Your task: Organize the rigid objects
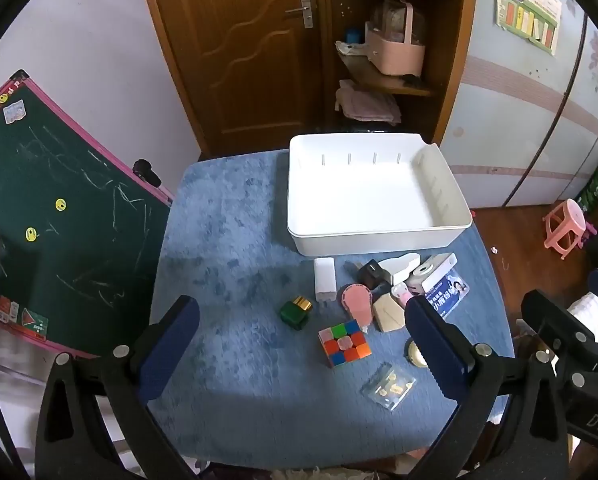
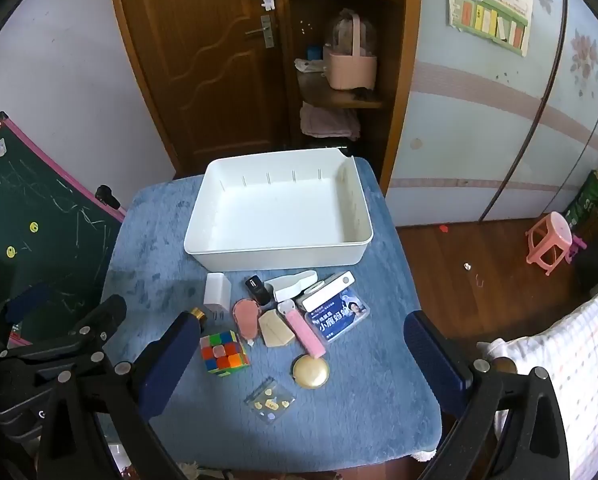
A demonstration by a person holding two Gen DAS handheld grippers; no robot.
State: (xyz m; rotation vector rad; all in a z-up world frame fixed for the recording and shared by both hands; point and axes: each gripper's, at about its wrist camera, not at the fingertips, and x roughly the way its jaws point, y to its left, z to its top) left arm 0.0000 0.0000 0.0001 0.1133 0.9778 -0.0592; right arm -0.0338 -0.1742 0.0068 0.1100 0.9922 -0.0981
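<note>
Small hard odds and ends lie clustered on the blue cloth [image 2: 339,400] just in front of the empty white bin [image 2: 275,220]: a puzzle cube [image 2: 223,354], a white charger [image 2: 217,290], a gold-topped green bottle [image 1: 295,314], a pink file [image 2: 307,334], a round gold compact [image 2: 310,372], a name badge [image 2: 339,316]. All look light and stiff. I'd take the cube by two opposite flat faces; the smooth, domed compact may slip, so pinch it at the rim. Both the left gripper [image 1: 303,344] and the right gripper [image 2: 303,364] hang above the pile, jaws spread wide, holding nothing. From the right side one finger hides most of the bottle; the small clear packet's [image 2: 270,400] contents are hard to make out.
</note>
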